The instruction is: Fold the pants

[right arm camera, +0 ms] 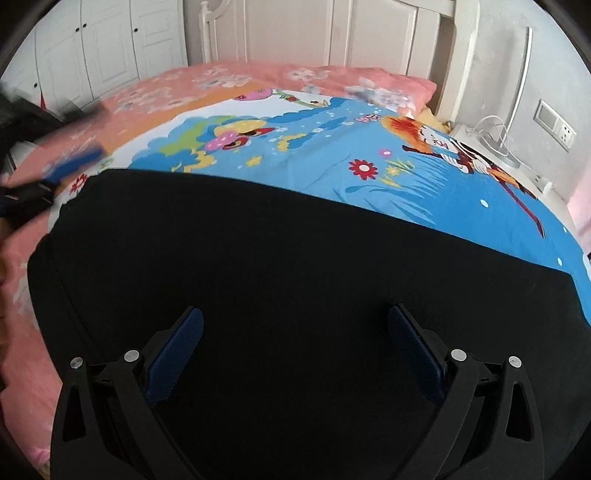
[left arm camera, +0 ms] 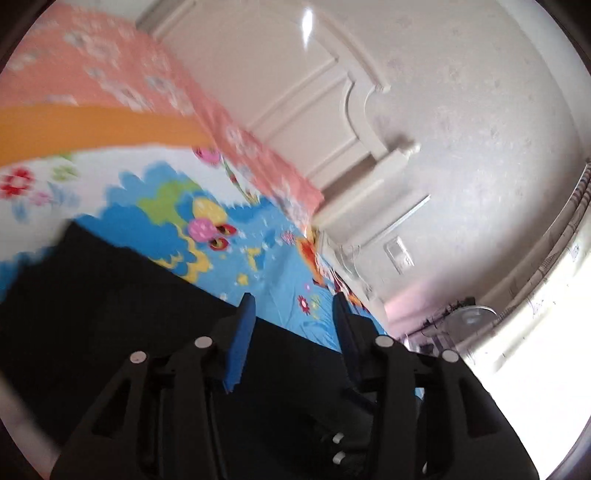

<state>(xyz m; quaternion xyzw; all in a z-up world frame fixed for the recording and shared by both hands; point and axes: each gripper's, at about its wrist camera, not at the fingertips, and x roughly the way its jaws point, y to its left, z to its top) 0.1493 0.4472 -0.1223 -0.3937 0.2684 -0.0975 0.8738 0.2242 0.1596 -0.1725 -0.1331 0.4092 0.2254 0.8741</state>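
Note:
The black pants (right arm camera: 258, 266) lie flat on the bed's blue cartoon sheet (right arm camera: 406, 177). They fill the lower half of the right wrist view and the lower left of the tilted left wrist view (left arm camera: 110, 314). My right gripper (right arm camera: 295, 321) is open, its blue-padded fingers spread wide just above the pants, holding nothing. My left gripper (left arm camera: 293, 306) is open and empty above the pants' far edge. It also shows blurred at the left edge of the right wrist view (right arm camera: 70, 166).
A pink floral pillow or quilt (right arm camera: 332, 79) lies along the white headboard (right arm camera: 332, 33). A white wardrobe (right arm camera: 103, 48) stands at the back left. A bedside table with a lamp and cables (right arm camera: 506, 147) stands by the wall at the right.

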